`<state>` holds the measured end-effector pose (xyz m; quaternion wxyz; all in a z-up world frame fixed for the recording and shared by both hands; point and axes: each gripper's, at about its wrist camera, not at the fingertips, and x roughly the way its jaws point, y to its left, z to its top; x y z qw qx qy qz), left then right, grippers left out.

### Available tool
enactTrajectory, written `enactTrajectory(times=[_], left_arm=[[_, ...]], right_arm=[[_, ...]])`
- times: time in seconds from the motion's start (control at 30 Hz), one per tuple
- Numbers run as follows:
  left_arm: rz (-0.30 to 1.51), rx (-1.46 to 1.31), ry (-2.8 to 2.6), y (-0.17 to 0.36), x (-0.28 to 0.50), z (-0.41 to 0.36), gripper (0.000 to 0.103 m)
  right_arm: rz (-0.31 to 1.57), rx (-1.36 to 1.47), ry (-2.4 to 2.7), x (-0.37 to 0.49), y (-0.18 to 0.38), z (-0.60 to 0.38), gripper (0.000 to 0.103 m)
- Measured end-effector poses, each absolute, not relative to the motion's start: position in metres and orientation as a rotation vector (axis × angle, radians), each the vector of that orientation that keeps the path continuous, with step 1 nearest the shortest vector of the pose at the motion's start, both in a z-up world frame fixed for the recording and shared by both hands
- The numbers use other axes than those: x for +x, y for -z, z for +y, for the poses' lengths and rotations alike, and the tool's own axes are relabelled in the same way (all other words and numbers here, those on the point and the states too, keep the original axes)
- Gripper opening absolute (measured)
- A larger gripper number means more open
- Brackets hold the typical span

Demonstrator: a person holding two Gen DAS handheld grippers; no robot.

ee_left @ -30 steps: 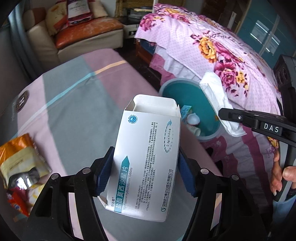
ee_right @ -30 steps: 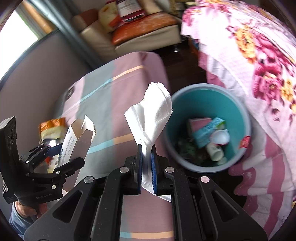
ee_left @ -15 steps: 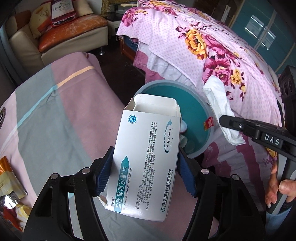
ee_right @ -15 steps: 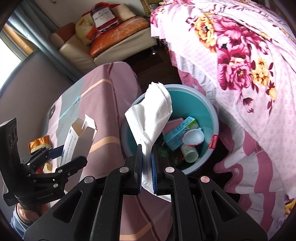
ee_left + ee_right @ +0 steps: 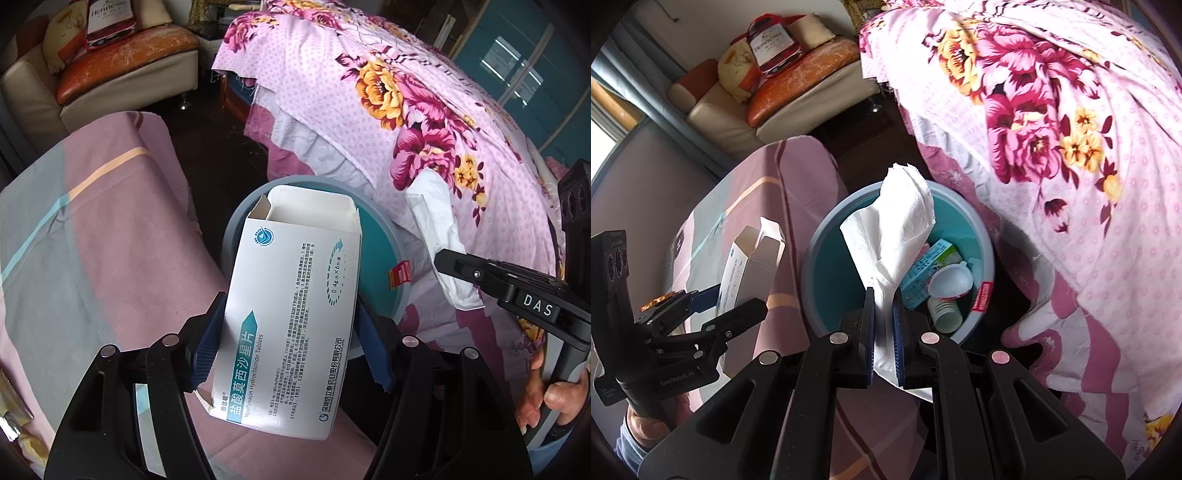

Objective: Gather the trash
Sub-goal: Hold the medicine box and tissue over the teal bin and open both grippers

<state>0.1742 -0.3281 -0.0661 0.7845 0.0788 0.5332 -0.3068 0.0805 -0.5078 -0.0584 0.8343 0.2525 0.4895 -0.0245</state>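
Observation:
My left gripper [image 5: 290,345] is shut on an open white medicine box [image 5: 291,310], held upright in front of the teal trash bin [image 5: 380,291]. In the right wrist view the box [image 5: 746,269] shows at the left, beside the bin [image 5: 827,280]. My right gripper [image 5: 883,317] is shut on a white crumpled tissue [image 5: 894,229], held over the bin's near rim. The tissue [image 5: 439,236] also shows at the right of the left wrist view. The bin holds a small carton [image 5: 925,269], a white cup lid [image 5: 951,282] and a small cup [image 5: 943,314].
A table with a pink, grey and striped cloth [image 5: 92,236] lies to the left of the bin. A bed with a pink floral cover [image 5: 424,122] rises to the right. A sofa [image 5: 110,74] with bags stands at the back. More wrappers [image 5: 11,424] lie at the table's left.
Both grippers have moved right, from over the table toward the bin, with the box and tissue still held. The bin now sits directly behind both items.

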Motion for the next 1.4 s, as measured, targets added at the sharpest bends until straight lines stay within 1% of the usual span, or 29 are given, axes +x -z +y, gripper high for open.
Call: enactTrajectory(times=[0.1, 0.3, 0.37, 0.43, 0.87, 1.03, 1.07, 1.13, 1.17, 1.2, 1.27, 1.3, 1.33, 1.4], left_arm=[[1.152, 0.156, 0.665, 0.068, 0.179, -0.334, 0.068], [1.158, 0.135, 0.665, 0.07, 0.185, -0.34, 0.075], [1.158, 0.133, 0.658, 0.071, 0.186, -0.339, 0.085], [1.155, 0.13, 0.649, 0.071, 0.187, -0.337, 0.088], [1.191, 0.111, 0.603, 0.082, 0.182, -0.305, 0.09], [1.207, 0.098, 0.594, 0.086, 0.177, -0.288, 0.09], [1.209, 0.097, 0.593, 0.087, 0.176, -0.286, 0.09], [1.214, 0.097, 0.589, 0.088, 0.174, -0.281, 0.09], [1.215, 0.096, 0.588, 0.088, 0.174, -0.28, 0.09], [1.216, 0.093, 0.587, 0.089, 0.173, -0.278, 0.09], [1.217, 0.088, 0.586, 0.088, 0.171, -0.273, 0.09], [1.216, 0.086, 0.585, 0.088, 0.171, -0.271, 0.09], [1.214, 0.084, 0.585, 0.087, 0.17, -0.267, 0.09], [1.212, 0.08, 0.583, 0.086, 0.168, -0.262, 0.09]], right_arm=[[1.037, 0.534, 0.062, 0.083, 0.058, -0.511, 0.008], [1.044, 0.532, 0.072, 0.089, 0.06, -0.516, 0.009], [1.048, 0.53, 0.071, 0.091, 0.061, -0.516, 0.009], [1.052, 0.527, 0.07, 0.093, 0.061, -0.515, 0.009], [1.067, 0.505, 0.058, 0.101, 0.063, -0.504, 0.009], [1.085, 0.497, 0.053, 0.106, 0.065, -0.496, 0.011], [1.089, 0.498, 0.054, 0.107, 0.065, -0.495, 0.013], [1.091, 0.506, 0.054, 0.109, 0.065, -0.493, 0.027], [1.089, 0.504, 0.055, 0.109, 0.065, -0.492, 0.041], [1.088, 0.496, 0.057, 0.109, 0.064, -0.49, 0.046], [1.09, 0.497, 0.059, 0.109, 0.064, -0.488, 0.047], [1.09, 0.492, 0.064, 0.109, 0.062, -0.486, 0.053], [1.089, 0.487, 0.066, 0.108, 0.061, -0.485, 0.056], [1.092, 0.476, 0.073, 0.107, 0.058, -0.481, 0.065]])
